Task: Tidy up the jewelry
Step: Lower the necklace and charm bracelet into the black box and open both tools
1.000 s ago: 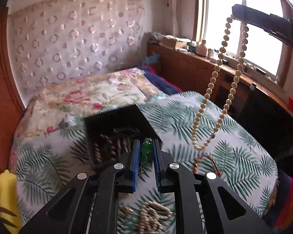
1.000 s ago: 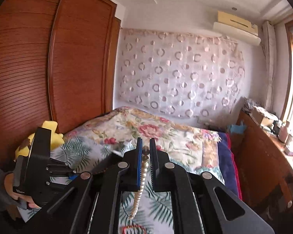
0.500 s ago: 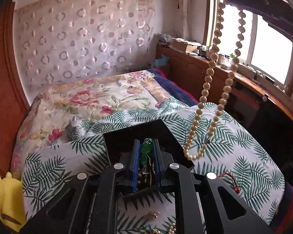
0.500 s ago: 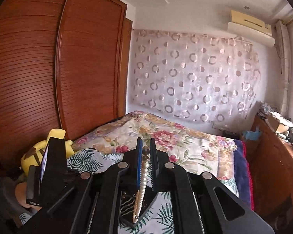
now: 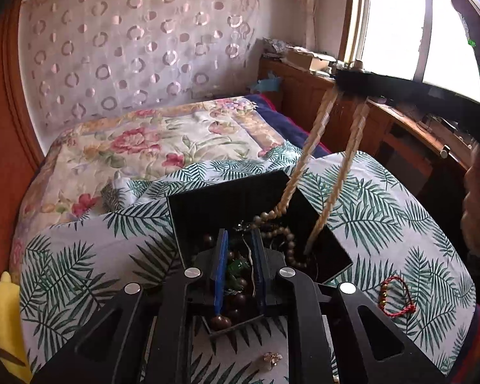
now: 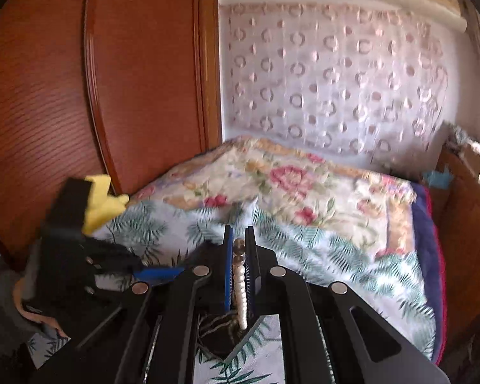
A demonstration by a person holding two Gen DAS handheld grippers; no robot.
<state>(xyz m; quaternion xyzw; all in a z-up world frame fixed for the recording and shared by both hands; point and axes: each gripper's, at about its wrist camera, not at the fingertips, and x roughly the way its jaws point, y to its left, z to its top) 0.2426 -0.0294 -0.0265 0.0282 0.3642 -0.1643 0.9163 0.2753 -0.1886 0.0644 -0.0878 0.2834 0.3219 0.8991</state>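
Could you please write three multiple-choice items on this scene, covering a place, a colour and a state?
1. Where does the bead necklace's lower end lie?
A. in the black box
B. on the sill
C. on the floor

2. What colour is the bracelet on the bedspread?
A. blue
B. red
C. white

3. How are the right gripper's jaws?
A. wide open
B. shut on the necklace
C. shut on nothing

Key: 1 A, beads pile inside the box; 2 B, red cord loop; 3 B, beads sit between the jaws.

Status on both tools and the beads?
Right tool shut on cream bead necklace, lower end in black box. Left tool open above box.
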